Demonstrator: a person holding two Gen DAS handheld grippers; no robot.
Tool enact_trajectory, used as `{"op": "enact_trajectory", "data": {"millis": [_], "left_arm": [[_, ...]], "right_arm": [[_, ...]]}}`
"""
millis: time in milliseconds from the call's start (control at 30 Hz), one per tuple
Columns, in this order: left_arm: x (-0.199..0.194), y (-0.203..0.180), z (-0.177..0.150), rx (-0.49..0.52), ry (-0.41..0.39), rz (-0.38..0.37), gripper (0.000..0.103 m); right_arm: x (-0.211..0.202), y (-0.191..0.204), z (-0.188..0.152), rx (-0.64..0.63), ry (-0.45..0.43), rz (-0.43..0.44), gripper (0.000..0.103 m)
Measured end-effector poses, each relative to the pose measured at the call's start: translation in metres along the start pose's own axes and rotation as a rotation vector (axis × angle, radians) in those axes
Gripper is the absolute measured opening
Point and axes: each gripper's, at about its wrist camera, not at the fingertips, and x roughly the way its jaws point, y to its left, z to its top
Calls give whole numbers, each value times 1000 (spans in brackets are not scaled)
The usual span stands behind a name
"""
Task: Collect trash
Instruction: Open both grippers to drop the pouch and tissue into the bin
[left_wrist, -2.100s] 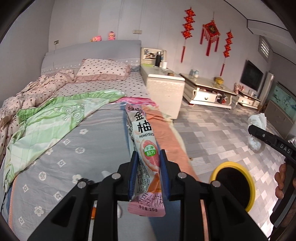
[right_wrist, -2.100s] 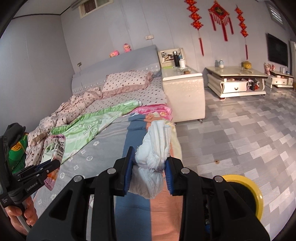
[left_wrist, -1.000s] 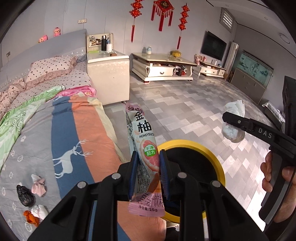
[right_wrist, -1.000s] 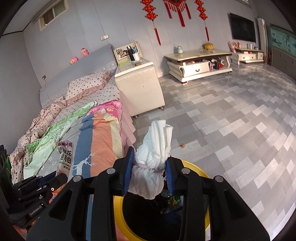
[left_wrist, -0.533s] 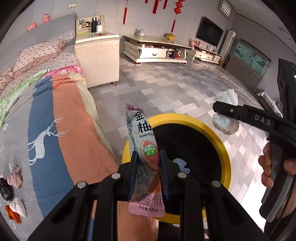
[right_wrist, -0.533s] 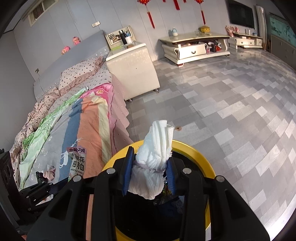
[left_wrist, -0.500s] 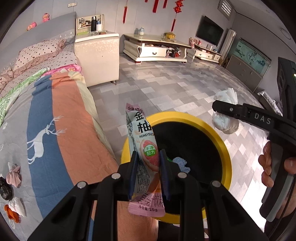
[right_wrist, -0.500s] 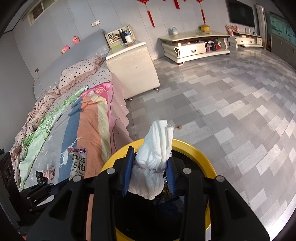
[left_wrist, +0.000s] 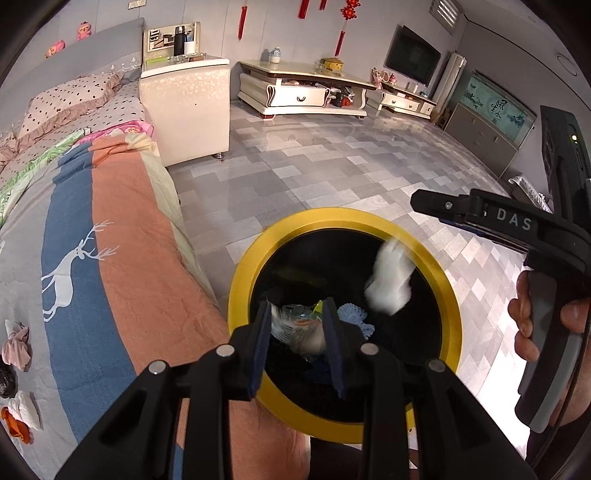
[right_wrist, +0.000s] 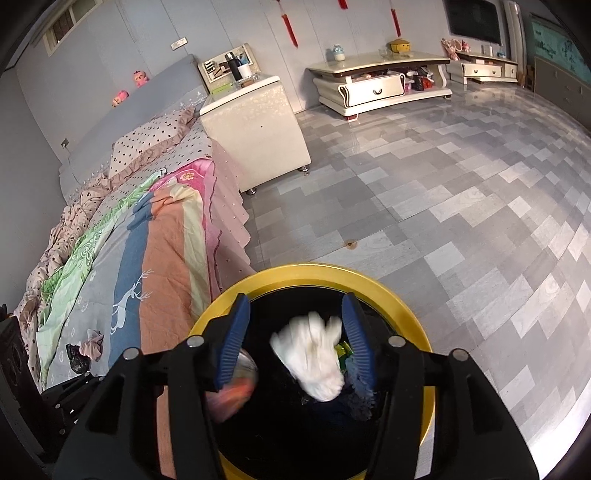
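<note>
A black bin with a yellow rim (left_wrist: 332, 218) stands on the floor beside the bed. My left gripper (left_wrist: 298, 332) hangs over its mouth and its jaws are opening. The pink snack packet (left_wrist: 304, 338) is loose below the pads, a blur inside the bin, and shows again as the pink packet (right_wrist: 232, 391) in the right wrist view. My right gripper (right_wrist: 295, 339) is over the same bin rim (right_wrist: 314, 271) and its jaws are opening too. The white tissue wad (right_wrist: 314, 358) drops free between the pads. From the left wrist, the tissue (left_wrist: 389, 284) falls under the right gripper (left_wrist: 480, 218).
The bed with a striped deer quilt (left_wrist: 110, 258) touches the bin's left side. Small scraps (left_wrist: 14, 347) lie on the quilt, also seen as scraps (right_wrist: 88, 347). A white nightstand (left_wrist: 184, 107) and low cabinet (left_wrist: 303, 92) stand beyond grey floor tiles (right_wrist: 443, 221).
Both grippers came down over the bin and their jaws spread. The snack packet left the left pads and the tissue wad left the right pads; both are falling into the bin.
</note>
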Motion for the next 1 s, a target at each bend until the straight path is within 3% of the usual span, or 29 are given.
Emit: {"op": "enact_trajectory", "data": {"millis": [100,533,767,1000], "left_arm": [[-3,1,-2,3,-6,2,40],[-27,26,-9,-6,-44,57,68],[-47,60,-15,-55,-63,102,74],[-72,116,-27,-130,-82,168,75]], "right_arm": [[-3,-3,-1,7,-7,-15,56],[-12,-3,-8,28,-3,-22,68],[-26,25,-7,-22,-32,-6,77],[-36,72,-8,-93,-49,43,78]]}}
